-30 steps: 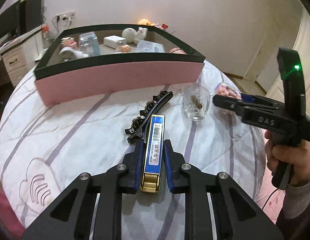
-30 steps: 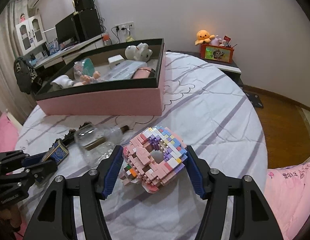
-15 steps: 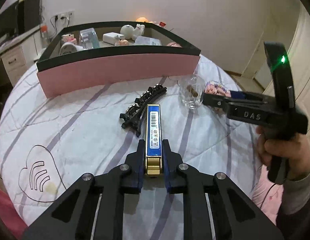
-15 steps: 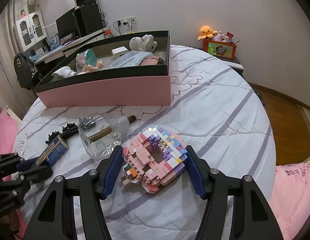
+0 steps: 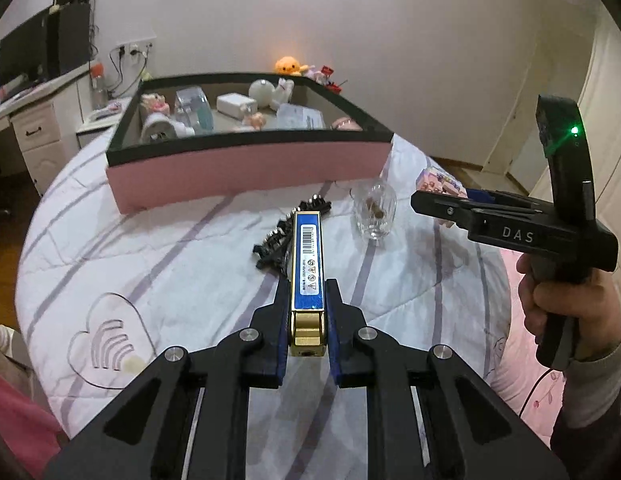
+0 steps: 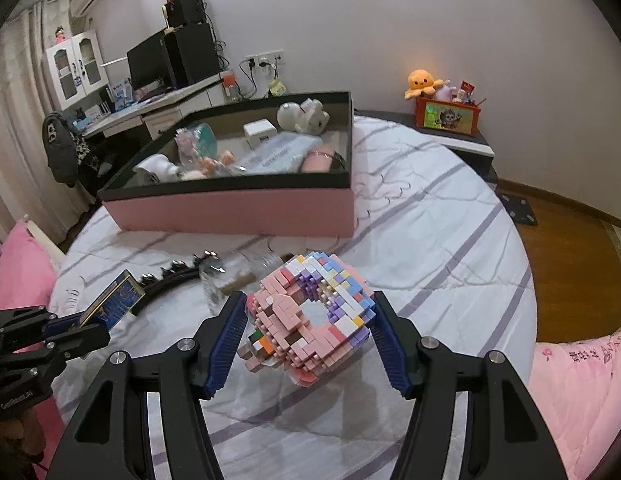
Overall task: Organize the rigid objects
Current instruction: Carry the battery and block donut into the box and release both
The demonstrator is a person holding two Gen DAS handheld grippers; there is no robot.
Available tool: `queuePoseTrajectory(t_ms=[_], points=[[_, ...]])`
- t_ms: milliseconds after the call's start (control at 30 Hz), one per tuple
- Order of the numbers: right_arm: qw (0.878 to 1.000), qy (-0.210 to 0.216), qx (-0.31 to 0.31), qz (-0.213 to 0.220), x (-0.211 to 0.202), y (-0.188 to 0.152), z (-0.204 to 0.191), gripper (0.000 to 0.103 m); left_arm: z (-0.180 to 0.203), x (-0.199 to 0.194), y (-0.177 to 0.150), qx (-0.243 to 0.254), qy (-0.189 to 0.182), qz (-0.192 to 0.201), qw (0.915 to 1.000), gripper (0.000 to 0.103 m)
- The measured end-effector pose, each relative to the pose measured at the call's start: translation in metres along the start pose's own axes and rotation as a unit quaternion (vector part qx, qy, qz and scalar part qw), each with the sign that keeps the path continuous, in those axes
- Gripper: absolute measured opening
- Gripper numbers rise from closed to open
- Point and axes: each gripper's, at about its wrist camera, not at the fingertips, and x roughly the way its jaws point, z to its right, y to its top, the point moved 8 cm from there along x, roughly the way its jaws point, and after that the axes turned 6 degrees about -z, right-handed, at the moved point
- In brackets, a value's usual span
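The left gripper [image 5: 307, 312] pinches a long blue-and-gold box [image 5: 307, 264] by its gold end, both blue pads pressed against its sides; the box points away from the camera toward the pink storage box [image 5: 246, 168] and is lifted off the striped white bedspread [image 5: 150, 248]. In the right wrist view the same gripper [image 6: 76, 326] shows at the lower left, with the box's far end [image 6: 114, 300] tilted upward. The right gripper [image 6: 310, 328] clamps a pastel brick-built ring model [image 6: 310, 316] between its ribbed blue fingers [image 6: 230, 332], holding it tilted above the bedspread on the near side of the pink storage box. From the left wrist view this gripper [image 5: 442, 200] reaches in from the right, held by the person's right hand [image 5: 566, 308], with a green light on its upright mount.

Just in front of the pink storage box, a clear glass bottle [image 5: 374, 212] with something brown inside lies on the bedspread, near its right-hand corner as the left wrist camera sees it. A black hair clip [image 5: 278, 236] lies to the left of the bottle, partly hidden under the held box. The pink storage box has a dark rim and already holds several items: a white plush toy [image 6: 304, 117], a white charger block [image 6: 260, 131], a clear packet with printed text [image 6: 274, 156] and small figurines. Behind the box, an orange octopus plush [image 6: 422, 82] sits on a red printed container on a low shelf against the wall.
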Motion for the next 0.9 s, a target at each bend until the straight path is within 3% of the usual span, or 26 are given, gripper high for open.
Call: queuePoseTrajectory(t_ms=[267,500,900], points=[[0.999,0.016,-0.028,0.029,-0.020,0.032,-0.026,0.063,-0.015,-0.027,0.034,-0.004,0.020,0.045,0.9988,0.015],[0.997,0.032,-0.053,0.048,-0.021,0.087,-0.049,0.063,-0.047,-0.043,0.091,-0.014,0.051,0.086,0.9949,0.015],[0.999,0.027,-0.034,0.017,0.043,0.171,-0.045,0.063,-0.087,0.002,0.174,-0.033,0.109,0.088,0.9896,0.015]])
